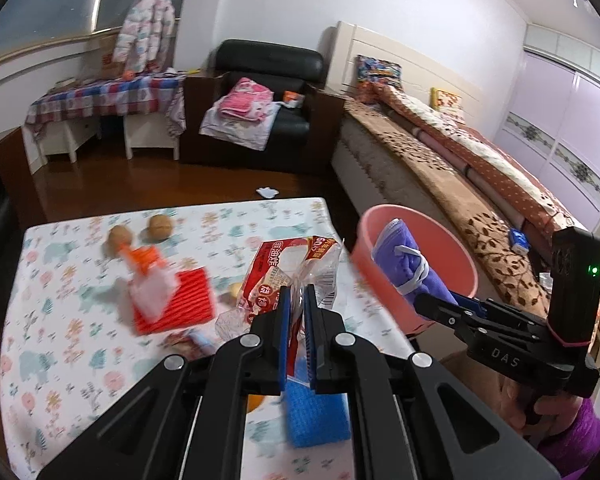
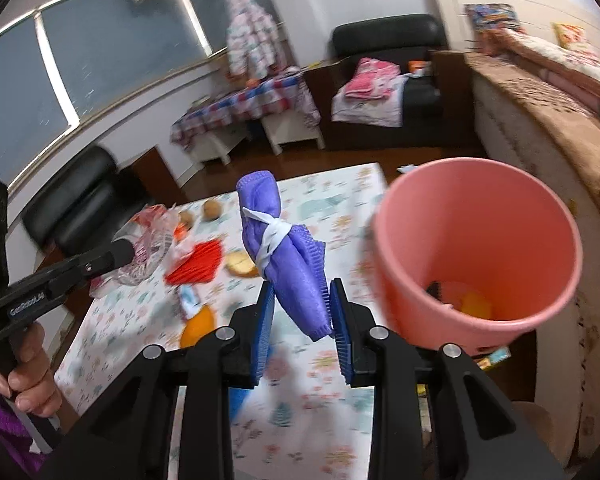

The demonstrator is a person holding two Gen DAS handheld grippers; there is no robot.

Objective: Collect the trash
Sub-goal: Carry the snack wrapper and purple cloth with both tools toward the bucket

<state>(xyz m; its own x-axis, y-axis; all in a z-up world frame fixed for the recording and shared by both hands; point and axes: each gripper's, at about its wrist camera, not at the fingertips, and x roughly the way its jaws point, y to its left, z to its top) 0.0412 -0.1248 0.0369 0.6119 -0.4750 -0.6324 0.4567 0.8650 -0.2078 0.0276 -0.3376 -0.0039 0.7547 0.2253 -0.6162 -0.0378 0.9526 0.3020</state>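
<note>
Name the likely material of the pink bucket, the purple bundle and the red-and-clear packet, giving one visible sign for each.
Pink bucket: probably plastic; smooth, even-coloured wall with a soft sheen.
Purple bundle: looks like woven or microfibre cloth; ribbed hem, soft folds, tied with a white band.
Red-and-clear packet: thin plastic film; see-through, crinkled, glossy, printed.

Pink bucket (image 2: 476,248): smooth plastic, faint sheen. Purple mask (image 2: 284,256): soft, finely ribbed non-woven cloth, bound with white elastic. Snack wrapper (image 1: 296,276): thin, crinkled, glossy film, partly clear. Table cover (image 1: 80,300): matt printed cloth. Left gripper (image 1: 296,312) and right gripper (image 2: 300,320): matt black plastic with bright metal rivets; ridged blue rubber-like pads. Red mat (image 1: 180,300) toward the table's middle: corrugated. Floor (image 1: 140,184): glossy dark wood.
</note>
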